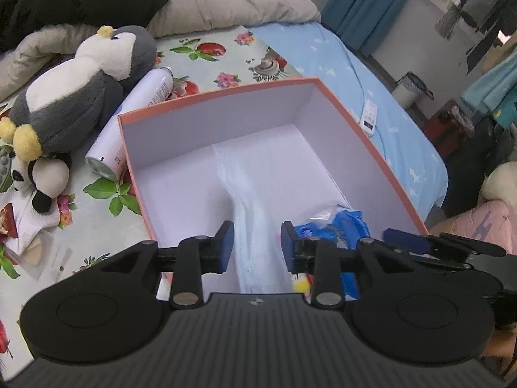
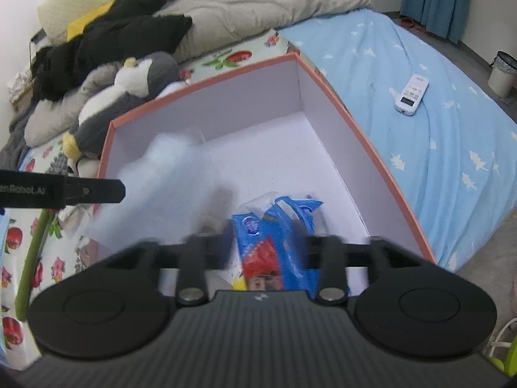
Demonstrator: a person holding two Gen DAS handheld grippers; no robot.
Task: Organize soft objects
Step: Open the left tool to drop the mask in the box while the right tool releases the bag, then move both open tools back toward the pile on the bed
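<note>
An orange box (image 1: pixel 362 129) with a white inside stands on the bed; it also shows in the right wrist view (image 2: pixel 355 123). My left gripper (image 1: pixel 257 242) is over its near edge, jaws apart around a white soft pack (image 1: pixel 255 200) that reaches into the box, pads not clearly pressing it. The pack shows blurred in the right wrist view (image 2: pixel 161 177). My right gripper (image 2: pixel 268 242) is open over a blue snack packet (image 2: pixel 274 236) lying in the box's near right corner; the packet also shows in the left wrist view (image 1: pixel 342 223). A grey penguin plush (image 1: pixel 84 90) and a small panda plush (image 1: pixel 42 177) lie left of the box.
A white spray can (image 1: pixel 135 119) lies between the penguin and the box. A remote control (image 2: pixel 412 93) lies on the blue sheet (image 2: pixel 436 129). A black garment (image 2: pixel 106 42) and a beige duvet (image 2: pixel 258 3) are piled behind. A bin (image 2: pixel 502 74) stands on the floor.
</note>
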